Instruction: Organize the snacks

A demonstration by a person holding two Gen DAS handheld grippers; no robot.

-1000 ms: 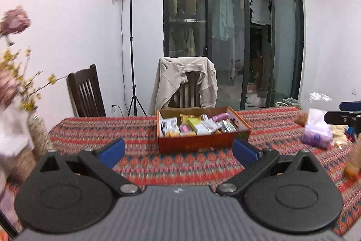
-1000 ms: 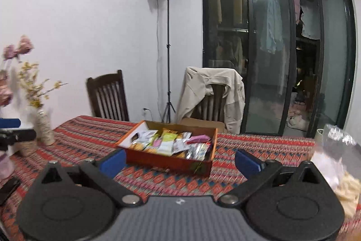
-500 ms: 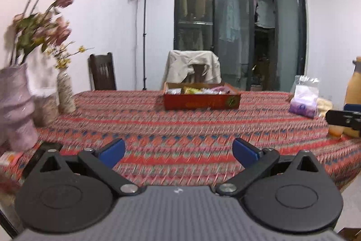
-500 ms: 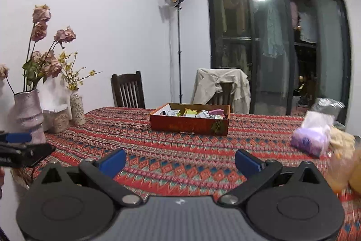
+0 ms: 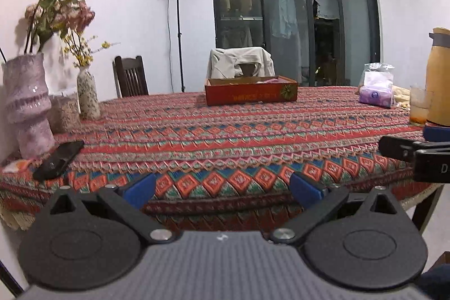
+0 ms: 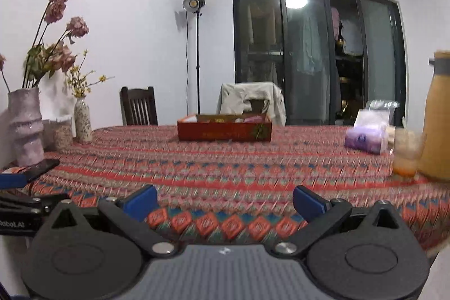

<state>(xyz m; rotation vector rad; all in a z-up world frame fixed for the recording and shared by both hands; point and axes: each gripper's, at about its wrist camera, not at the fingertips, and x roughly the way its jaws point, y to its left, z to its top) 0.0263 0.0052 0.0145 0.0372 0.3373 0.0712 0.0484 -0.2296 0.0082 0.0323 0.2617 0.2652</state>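
Red-patterned woven cloth (image 5: 225, 131) covers a dining table in a white-walled room with dark glass sliding doors (image 5: 292, 18) and a studio light stand (image 5: 175, 18); the red snack box (image 5: 251, 94) sits at the far edge, well apart from both tools; left gripper (image 5: 222, 189) and right gripper (image 6: 225, 203) hang wide apart, holding nothing; only the left view shows a black phone (image 5: 59, 159) clearly; the right view is blurred.

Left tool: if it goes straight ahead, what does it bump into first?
Probably the near edge of the tablecloth, right ahead of the open left tool. If it passes above the edge, the red snack box is next, though height is unclear.
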